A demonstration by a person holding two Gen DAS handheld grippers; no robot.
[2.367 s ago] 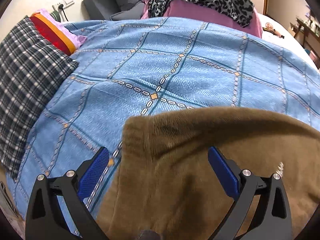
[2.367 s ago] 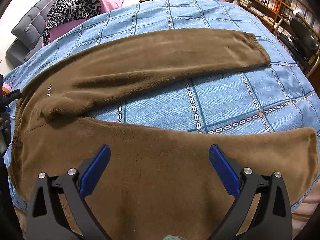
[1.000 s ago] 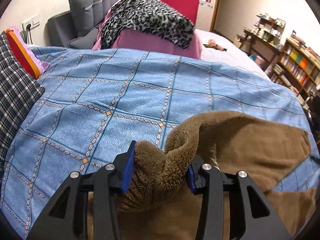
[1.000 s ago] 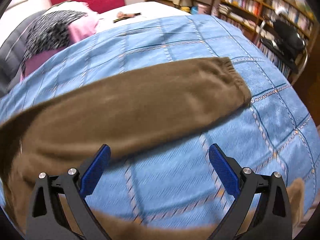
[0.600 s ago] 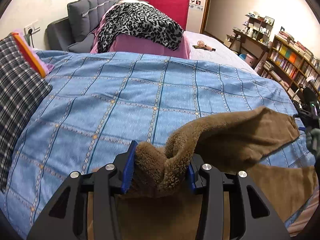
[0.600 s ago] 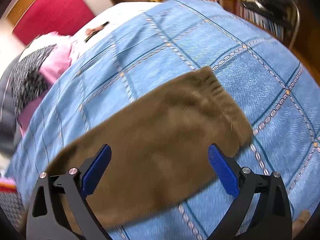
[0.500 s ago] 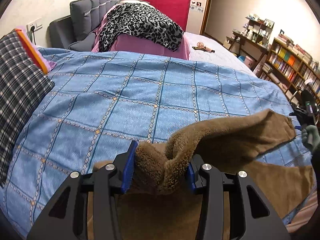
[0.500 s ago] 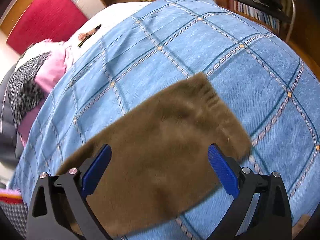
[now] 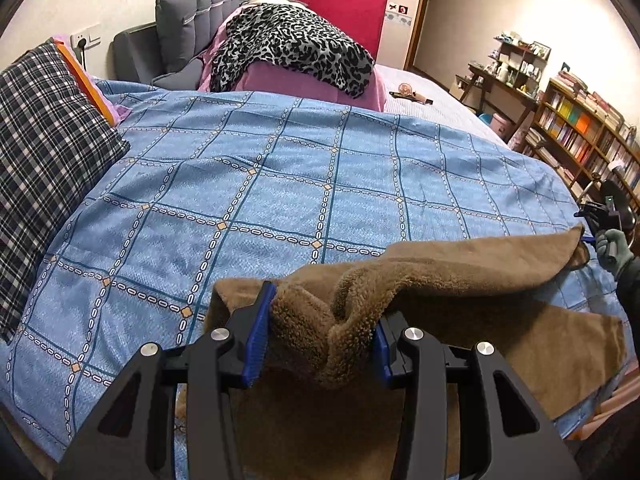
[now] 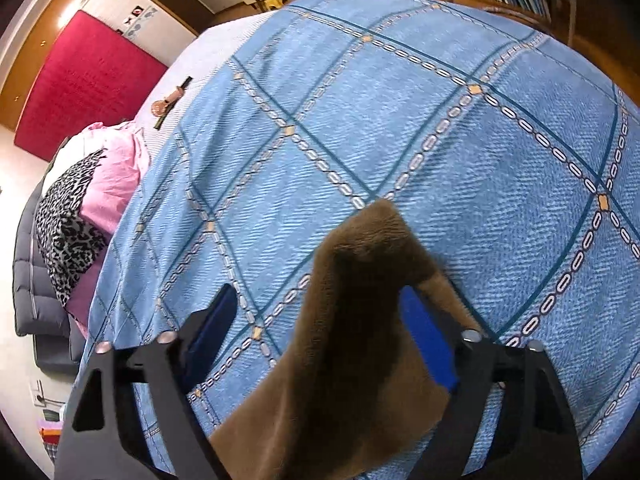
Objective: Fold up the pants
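Note:
Brown fleece pants (image 9: 460,280) lie on a blue checked bedspread (image 9: 280,184). My left gripper (image 9: 322,334) is shut on a bunched fold at the waist end and holds it just above the lower layer. One leg stretches right to its cuff, where my right gripper (image 9: 592,226) and a gloved hand show at the edge. In the right wrist view the right gripper (image 10: 320,316) has the cuff of the pants (image 10: 360,320) draped between its fingers, lifted above the bedspread (image 10: 480,152); the left blue pad stands apart from the cloth.
A plaid pillow (image 9: 44,152) lies at the left. A leopard-print blanket on pink bedding (image 9: 288,48) lies at the back by a grey sofa. Bookshelves (image 9: 580,128) and a desk stand right of the bed. The bed's near edge runs along the bottom right.
The right gripper has come down on the far leg's cuff and lifted it. The left gripper keeps its hold on the waist and has drawn the leg towards the near side.

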